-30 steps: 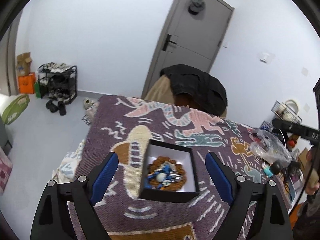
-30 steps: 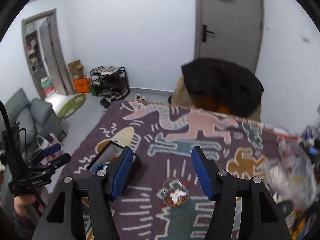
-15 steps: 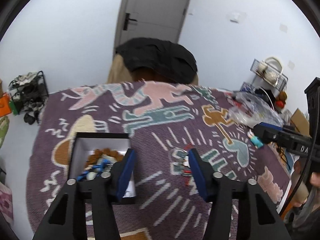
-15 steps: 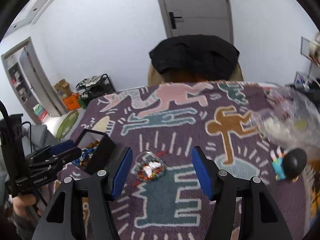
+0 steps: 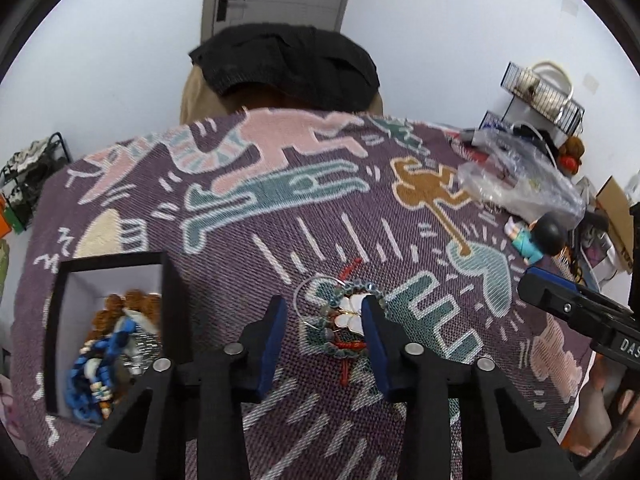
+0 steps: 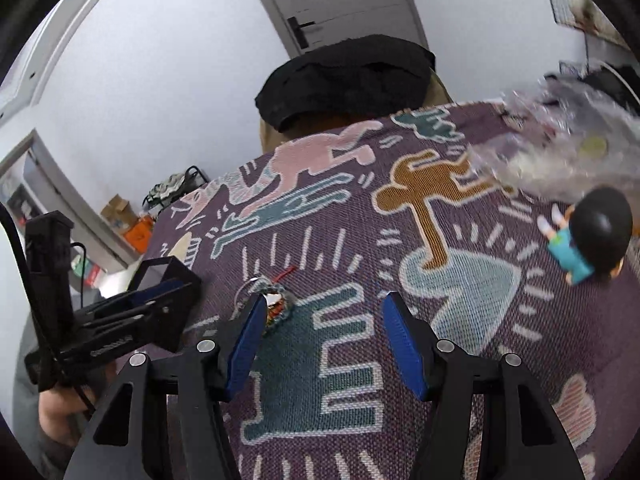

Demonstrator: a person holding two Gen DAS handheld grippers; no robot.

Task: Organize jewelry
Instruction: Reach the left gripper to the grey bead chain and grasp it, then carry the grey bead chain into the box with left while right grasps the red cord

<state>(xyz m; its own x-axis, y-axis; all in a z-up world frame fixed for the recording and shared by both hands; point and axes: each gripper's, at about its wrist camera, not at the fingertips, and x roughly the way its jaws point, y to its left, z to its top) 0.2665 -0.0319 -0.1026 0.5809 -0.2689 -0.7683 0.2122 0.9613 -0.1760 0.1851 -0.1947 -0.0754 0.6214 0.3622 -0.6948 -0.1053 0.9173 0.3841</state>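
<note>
A bracelet pile [image 5: 344,328] of green beads, white petals, red cord and a thin wire ring lies on the purple patterned cloth [image 5: 280,208]. My left gripper [image 5: 324,332] is open, its blue pads on either side of the pile, low over the cloth. A black box [image 5: 172,280] with a white lining sits to the left and holds brown and blue bead bracelets [image 5: 100,356]. My right gripper [image 6: 324,340] is open and empty, just right of the pile [image 6: 276,300]. The left gripper's body [image 6: 120,320] shows at the left of the right wrist view.
A toy figure [image 6: 588,232] with a black head and teal dress lies at the right. A clear plastic bag [image 5: 520,176] and clutter lie at the far right edge. A chair with a black jacket [image 5: 288,64] stands behind the table.
My left gripper has swung right from over the box to the bracelet pile and come down around it. My right gripper has moved right and lower, so the pile now sits by its left finger.
</note>
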